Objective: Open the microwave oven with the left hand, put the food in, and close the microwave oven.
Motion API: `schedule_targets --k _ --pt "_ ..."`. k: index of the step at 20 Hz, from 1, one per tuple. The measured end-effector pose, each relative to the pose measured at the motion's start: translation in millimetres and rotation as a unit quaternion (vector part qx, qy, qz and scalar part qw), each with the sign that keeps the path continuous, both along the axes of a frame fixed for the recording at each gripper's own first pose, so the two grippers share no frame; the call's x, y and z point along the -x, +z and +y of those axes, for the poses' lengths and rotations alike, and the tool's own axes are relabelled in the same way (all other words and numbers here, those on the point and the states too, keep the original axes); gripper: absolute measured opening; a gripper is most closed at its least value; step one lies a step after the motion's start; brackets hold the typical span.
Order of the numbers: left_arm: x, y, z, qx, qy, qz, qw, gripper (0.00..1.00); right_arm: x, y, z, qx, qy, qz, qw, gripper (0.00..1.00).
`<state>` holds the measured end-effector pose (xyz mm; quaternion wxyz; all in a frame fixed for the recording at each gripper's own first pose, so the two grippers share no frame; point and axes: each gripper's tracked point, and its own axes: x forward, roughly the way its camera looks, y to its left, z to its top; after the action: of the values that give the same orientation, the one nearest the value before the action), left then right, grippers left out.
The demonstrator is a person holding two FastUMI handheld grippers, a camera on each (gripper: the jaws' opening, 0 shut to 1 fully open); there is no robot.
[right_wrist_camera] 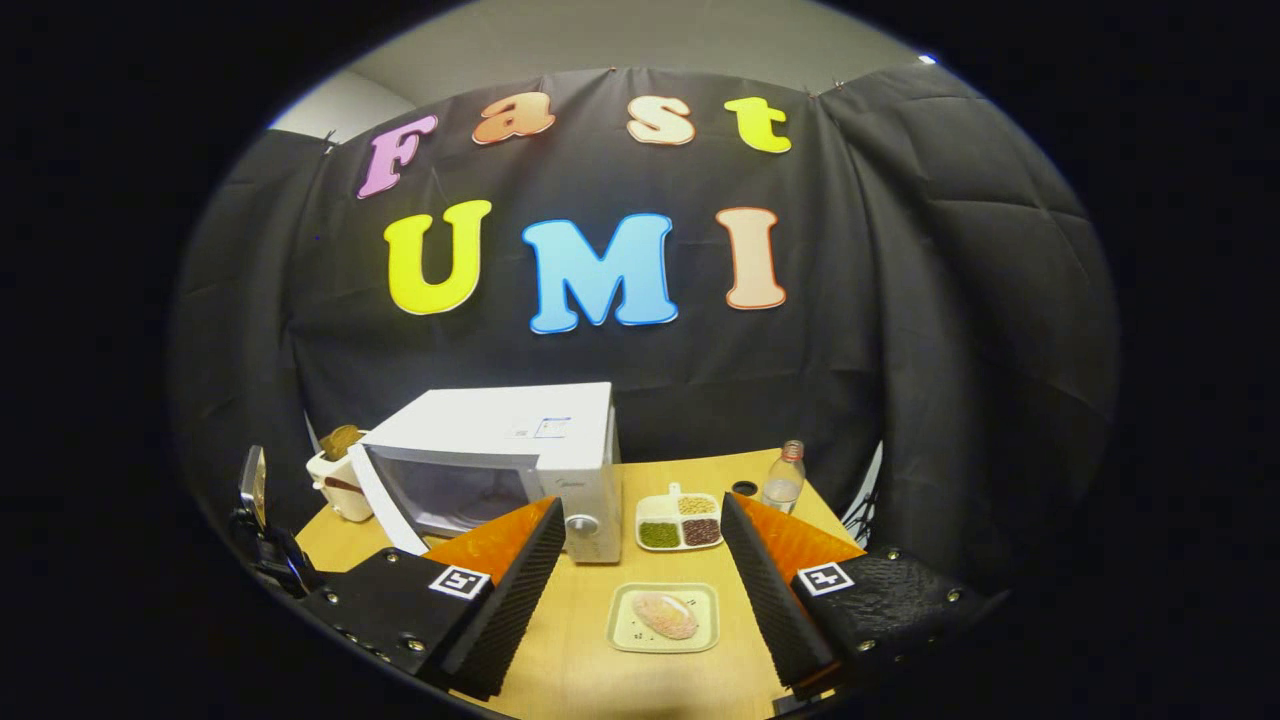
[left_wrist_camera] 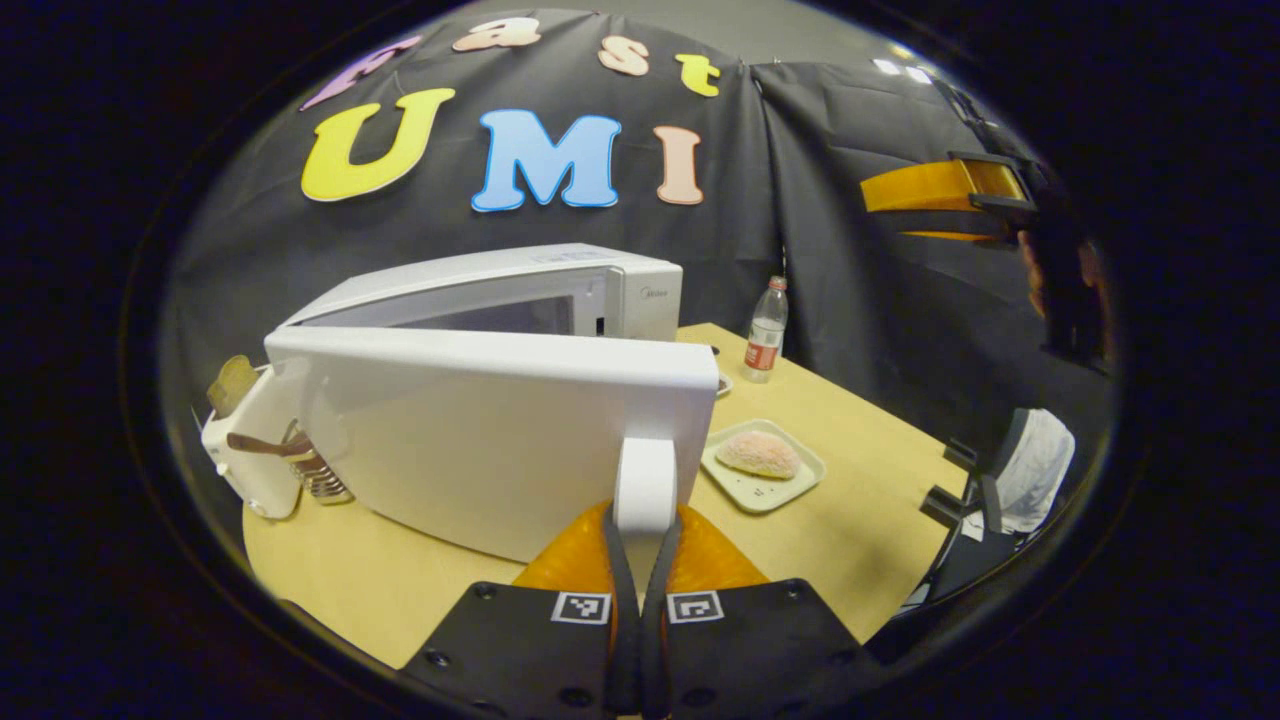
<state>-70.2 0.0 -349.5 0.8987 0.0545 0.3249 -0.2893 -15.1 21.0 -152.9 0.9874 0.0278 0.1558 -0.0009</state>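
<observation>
The left hand-held gripper is pinching the white handle of the microwave oven's door with both fingers, and the door is standing swung out from the microwave oven. The right hand-held gripper is hovering with its fingers spread wide and is holding nothing. Between those fingers, in the right gripper view, the food is lying on a small plate on the worktop, in front of the oven. Behind the plate a divided tray and a bottle are standing.
</observation>
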Motion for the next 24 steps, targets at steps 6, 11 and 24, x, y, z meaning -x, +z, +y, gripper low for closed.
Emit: schedule_targets --k 6,11,24 --pt "45 9 57 -0.012 -0.057 0.018 0.998 0.07 19 -13 39 -0.022 0.009 0.006 1.000 0.96" --pt "69 17 108 -0.024 -0.059 0.023 0.998 0.07 25 -30 68 -0.007 0.023 0.022 0.999 0.96" --pt "94 25 221 -0.077 -0.066 0.047 0.994 0.07 44 -51 147 0.071 0.131 0.044 0.988 0.96"
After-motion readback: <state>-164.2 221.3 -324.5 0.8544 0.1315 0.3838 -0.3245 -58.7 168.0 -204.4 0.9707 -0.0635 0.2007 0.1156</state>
